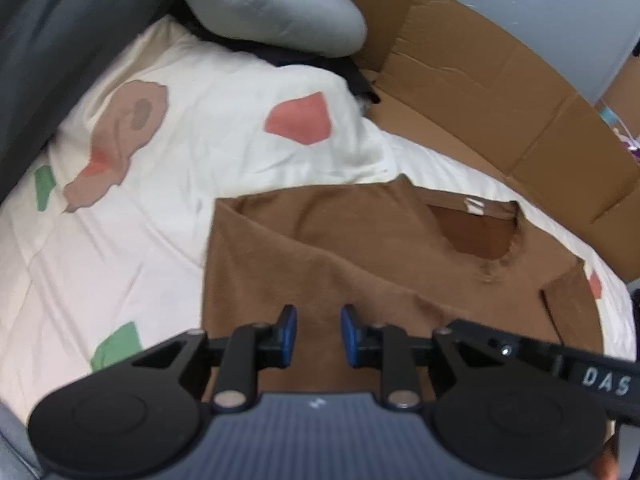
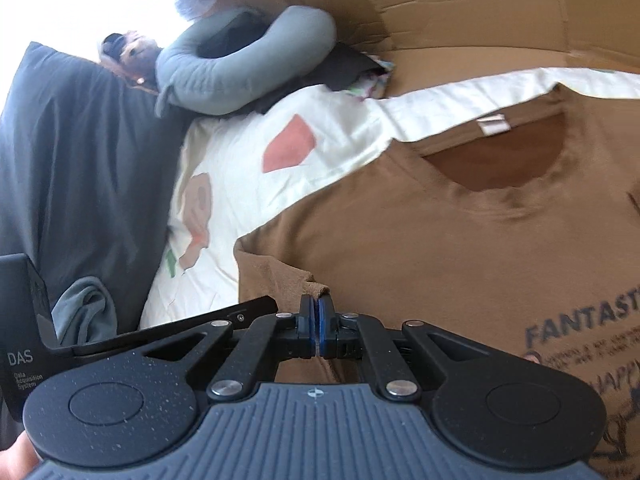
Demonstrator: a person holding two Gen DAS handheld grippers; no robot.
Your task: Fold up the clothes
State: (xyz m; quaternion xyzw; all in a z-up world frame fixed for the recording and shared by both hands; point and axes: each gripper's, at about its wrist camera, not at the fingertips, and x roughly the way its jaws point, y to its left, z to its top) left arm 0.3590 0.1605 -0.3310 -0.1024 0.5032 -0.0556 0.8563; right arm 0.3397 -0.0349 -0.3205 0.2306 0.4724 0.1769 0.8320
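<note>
Brown T-shirt (image 2: 440, 248) spread front-up on a bed, over a cream quilt (image 1: 120, 240) printed with pink and green shapes, its neckline toward the upper right of both frames. The right gripper (image 2: 318, 312), at lower centre of its view, is pinched tight on a small fold of the shirt's edge, apparently by the sleeve. The left gripper (image 1: 318, 330) hovers low over the cloth with its blue pads parted and nothing between them. The fabric looks like soft, light jersey: it drapes and puckers where pinched, so it will likely sag unless taken at hems, seams or shoulders. Printed on the chest at right is "FANTAST", cut off by the frame; smaller lines below are too blurred to read. Both tools carry "DAS". A white neck label (image 2: 494, 124) shows no legible text. Flattened cardboard (image 1: 500, 100) and a grey neck pillow (image 2: 240, 68) lie beyond.
</note>
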